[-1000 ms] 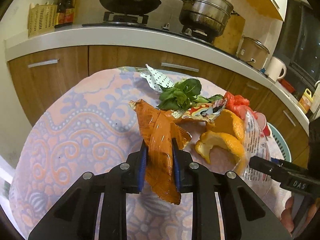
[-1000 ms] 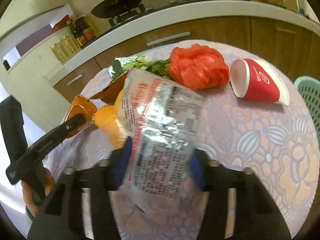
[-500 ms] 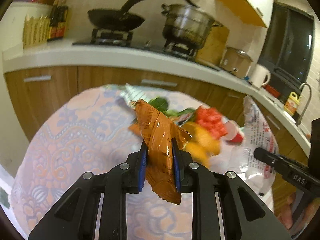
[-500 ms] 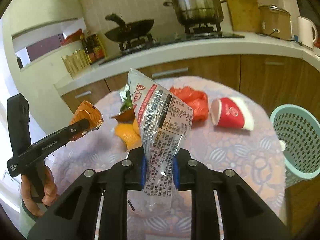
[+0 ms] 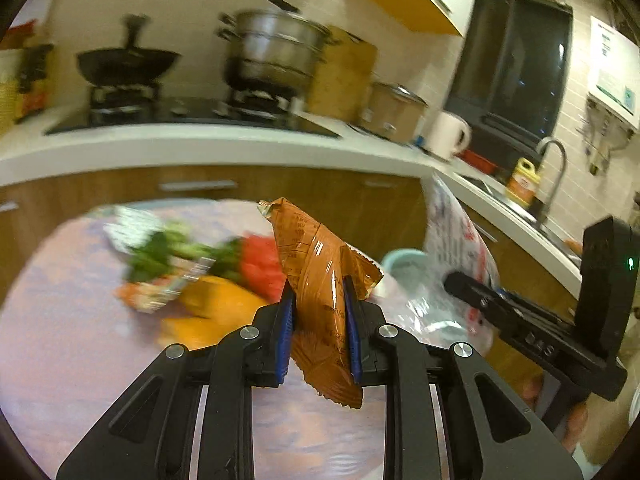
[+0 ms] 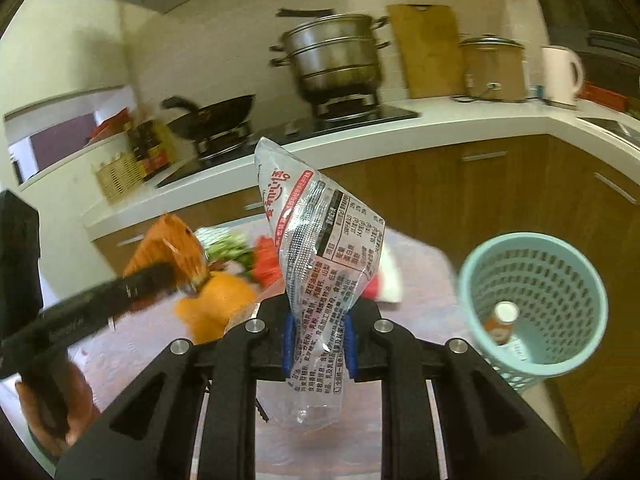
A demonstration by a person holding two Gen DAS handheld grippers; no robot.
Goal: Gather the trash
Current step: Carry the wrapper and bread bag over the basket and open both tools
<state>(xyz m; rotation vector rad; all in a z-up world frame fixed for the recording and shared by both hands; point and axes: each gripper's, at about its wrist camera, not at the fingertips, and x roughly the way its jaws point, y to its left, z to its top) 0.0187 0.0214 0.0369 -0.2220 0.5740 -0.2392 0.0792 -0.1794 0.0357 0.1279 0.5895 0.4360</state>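
Observation:
My left gripper [image 5: 318, 304] is shut on an orange-brown snack wrapper [image 5: 316, 264] and holds it in the air above the table. My right gripper [image 6: 318, 320] is shut on a clear printed plastic bag [image 6: 324, 248], also lifted. The bag also shows in the left wrist view [image 5: 456, 240], and the wrapper in the right wrist view [image 6: 172, 248]. A teal mesh bin [image 6: 536, 300] stands to the right of the table with a small bottle [image 6: 502, 318] inside. Orange peel [image 5: 216, 304], green leaves [image 5: 164, 252] and a red plastic bag [image 5: 260, 264] lie blurred on the table.
The round table has a pink patterned cloth [image 5: 72, 340]. A red paper cup [image 6: 384, 284] lies partly behind the clear bag. Behind the table run wooden cabinets [image 6: 500, 200] and a white counter [image 5: 200, 144] with a wok, a steamer pot and a kettle.
Both grippers have risen further and swung right with their trash. The table items have dropped lower in view, and the teal bin is now larger in the right wrist view.

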